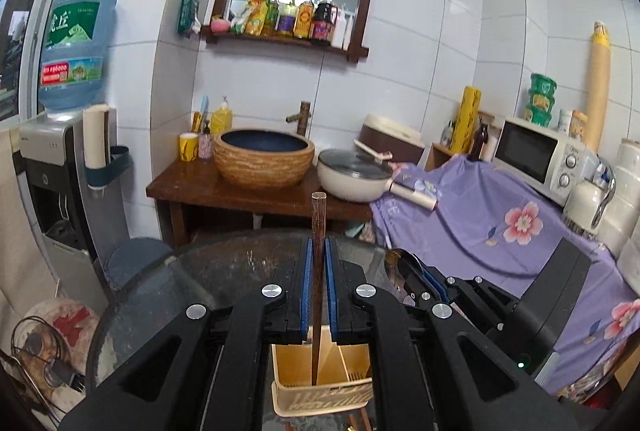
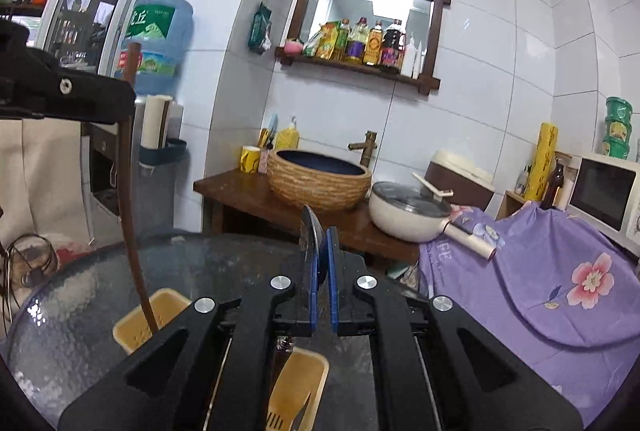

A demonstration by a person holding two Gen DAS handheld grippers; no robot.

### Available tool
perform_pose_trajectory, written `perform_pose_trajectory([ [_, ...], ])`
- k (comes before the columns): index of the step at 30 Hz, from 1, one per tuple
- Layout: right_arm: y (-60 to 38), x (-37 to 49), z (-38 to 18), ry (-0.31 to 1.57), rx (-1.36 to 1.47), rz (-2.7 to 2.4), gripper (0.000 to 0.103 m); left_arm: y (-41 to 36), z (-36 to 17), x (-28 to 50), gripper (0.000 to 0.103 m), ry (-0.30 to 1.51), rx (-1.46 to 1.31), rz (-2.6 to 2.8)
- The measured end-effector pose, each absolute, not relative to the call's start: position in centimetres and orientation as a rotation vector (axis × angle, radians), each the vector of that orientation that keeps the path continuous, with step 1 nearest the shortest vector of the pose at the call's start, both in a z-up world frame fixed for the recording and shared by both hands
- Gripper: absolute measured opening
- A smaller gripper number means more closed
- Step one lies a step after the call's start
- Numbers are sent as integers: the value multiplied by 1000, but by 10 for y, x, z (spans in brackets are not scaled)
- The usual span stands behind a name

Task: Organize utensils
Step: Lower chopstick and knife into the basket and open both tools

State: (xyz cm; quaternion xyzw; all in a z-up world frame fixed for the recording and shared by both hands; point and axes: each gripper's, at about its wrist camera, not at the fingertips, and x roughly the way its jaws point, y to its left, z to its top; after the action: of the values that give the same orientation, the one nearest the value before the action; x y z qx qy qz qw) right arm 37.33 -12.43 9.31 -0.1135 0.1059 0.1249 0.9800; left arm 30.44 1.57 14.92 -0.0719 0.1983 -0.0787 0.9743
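My left gripper (image 1: 319, 251) is shut on a dark brown chopstick (image 1: 318, 231), held upright with its lower end inside the yellow utensil caddy (image 1: 296, 397) on the round glass table (image 1: 224, 271). My right gripper (image 2: 320, 247) is shut on a dark spoon (image 2: 310, 231), bowl end up, above the same caddy (image 2: 132, 331). The chopstick (image 2: 130, 199) shows at the left of the right wrist view, dropping from the left gripper into the caddy. The right gripper also shows in the left wrist view (image 1: 416, 275), just to the right.
Behind the table stands a wooden counter (image 1: 200, 187) with a woven basin (image 1: 264, 161) and a lidded white pan (image 1: 352, 175). A purple flowered cloth (image 1: 500, 231) covers the right side under a microwave (image 1: 540, 155). A water dispenser (image 1: 52, 159) stands left.
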Motion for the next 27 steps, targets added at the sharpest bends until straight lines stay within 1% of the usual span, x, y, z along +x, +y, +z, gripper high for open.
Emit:
perform_pose_trajectory([
  [5, -130, 368, 71, 245, -223, 270, 5, 15, 120, 311, 7, 464, -145, -163],
  [12, -136, 359, 53, 298, -225, 328, 5, 14, 96, 312, 7, 515, -134, -167],
  [22, -147, 353, 48, 356, -203, 375, 5, 7, 95, 309, 7, 503, -103, -170],
  [24, -150, 351, 50, 350, -199, 372, 6, 9, 95, 309, 8, 507, -125, -175],
  [25, -151, 351, 50, 354, -195, 374, 7, 10, 94, 308, 11, 508, -132, -181],
  [26, -153, 350, 51, 358, -188, 373, 9, 11, 93, 307, 17, 506, -133, -181],
  [27, -154, 348, 51, 362, -177, 379, 13, 11, 92, 305, 21, 505, -132, -179],
])
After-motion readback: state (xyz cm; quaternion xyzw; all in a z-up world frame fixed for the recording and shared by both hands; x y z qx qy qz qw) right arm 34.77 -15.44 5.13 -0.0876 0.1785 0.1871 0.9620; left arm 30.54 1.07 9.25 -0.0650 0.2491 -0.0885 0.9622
